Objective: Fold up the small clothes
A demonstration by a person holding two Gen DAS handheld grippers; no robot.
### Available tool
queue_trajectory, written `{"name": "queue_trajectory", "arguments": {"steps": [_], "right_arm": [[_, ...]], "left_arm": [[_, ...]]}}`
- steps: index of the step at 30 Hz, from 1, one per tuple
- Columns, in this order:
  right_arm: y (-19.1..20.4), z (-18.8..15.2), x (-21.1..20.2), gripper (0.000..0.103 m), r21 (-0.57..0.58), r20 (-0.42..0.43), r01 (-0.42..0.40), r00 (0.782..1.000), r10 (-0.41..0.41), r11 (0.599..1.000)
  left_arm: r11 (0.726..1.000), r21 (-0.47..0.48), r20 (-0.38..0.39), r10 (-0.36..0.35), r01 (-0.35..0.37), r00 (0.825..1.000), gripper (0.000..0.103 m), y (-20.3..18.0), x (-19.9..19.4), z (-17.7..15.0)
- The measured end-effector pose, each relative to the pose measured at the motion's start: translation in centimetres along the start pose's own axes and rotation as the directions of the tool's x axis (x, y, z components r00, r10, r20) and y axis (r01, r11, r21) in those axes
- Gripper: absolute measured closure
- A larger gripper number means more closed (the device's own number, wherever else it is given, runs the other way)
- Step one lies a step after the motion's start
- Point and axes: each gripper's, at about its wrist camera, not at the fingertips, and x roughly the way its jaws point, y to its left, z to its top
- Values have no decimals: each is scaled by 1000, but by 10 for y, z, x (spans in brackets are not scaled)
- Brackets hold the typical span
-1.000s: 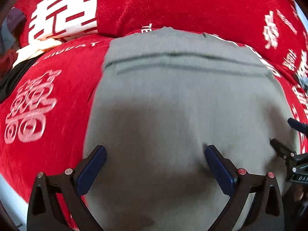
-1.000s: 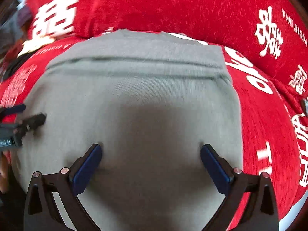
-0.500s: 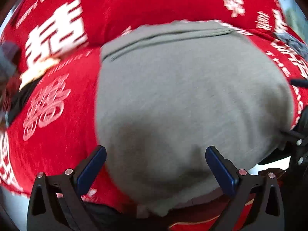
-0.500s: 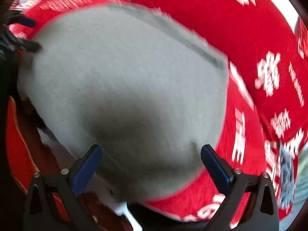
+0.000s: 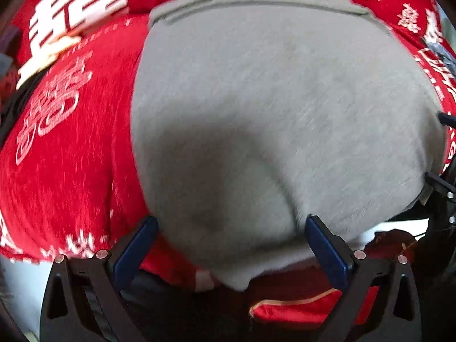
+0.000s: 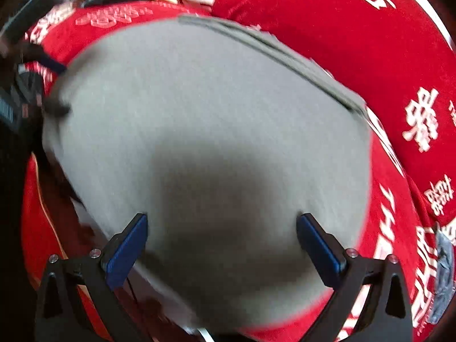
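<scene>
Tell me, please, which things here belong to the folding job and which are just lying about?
Job:
- grey garment, spread flat on the red cover
- left gripper, fingers open
- right gripper, fingers open

Lying about:
- red cover with white print, serving only as the surface
- cream cloth, far left
- denim scrap, right edge

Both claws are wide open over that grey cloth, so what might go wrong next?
1. The grey garment hangs over the front edge of the red cover; unheld, it may slide off.
2. The left gripper and right gripper both gape over flat cloth, so closing may pinch nothing.
3. The frames are blurred; a quick grab could drag the fold crooked.
</scene>
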Motion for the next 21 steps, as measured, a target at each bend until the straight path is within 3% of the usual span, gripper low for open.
{"name": "queue_trajectory", "arguments": {"steps": [1,3,5,6,8,11,15,17,19,21], "right_arm": [[-4,-9,-3,1,2,-15,4,1000,-4,1000],[-9,-27,-4,1,-13,-90,89,992,-89,996],[-21,-42,-4,1,-4,-175,145,974,-143,989],[-27,-46,-10,1,27,-185,156,971,-149,987],[-34,-46,-29,1,83,-135,152,981,-139,985],[-25,-25,-50,1,99,-38,124,992,-121,987],[14,25,-32,1,48,26,76,997,-78,996],[34,36,-16,1,21,3,51,999,-52,998],[38,34,7,1,-8,-88,31,996,-32,999],[40,16,5,1,-30,-70,32,997,-34,999]], "left_arm": [[999,0,-17,37,-37,999,0,2,1,-3],[990,-22,-46,140,-141,989,0,17,2,-12],[990,-89,-20,105,-106,994,0,35,-10,-17],[989,-129,35,82,-77,996,0,42,-23,-19],[986,-159,108,64,-46,992,0,44,-39,-16],[992,-118,149,64,-46,987,0,15,-48,-5],[998,-60,95,43,-38,995,0,-25,-21,15],[996,-86,88,31,-23,996,0,-25,-15,21],[992,-124,63,-6,14,998,0,-12,-15,16],[986,-164,9,-6,8,1000,0,4,-12,8]]}}
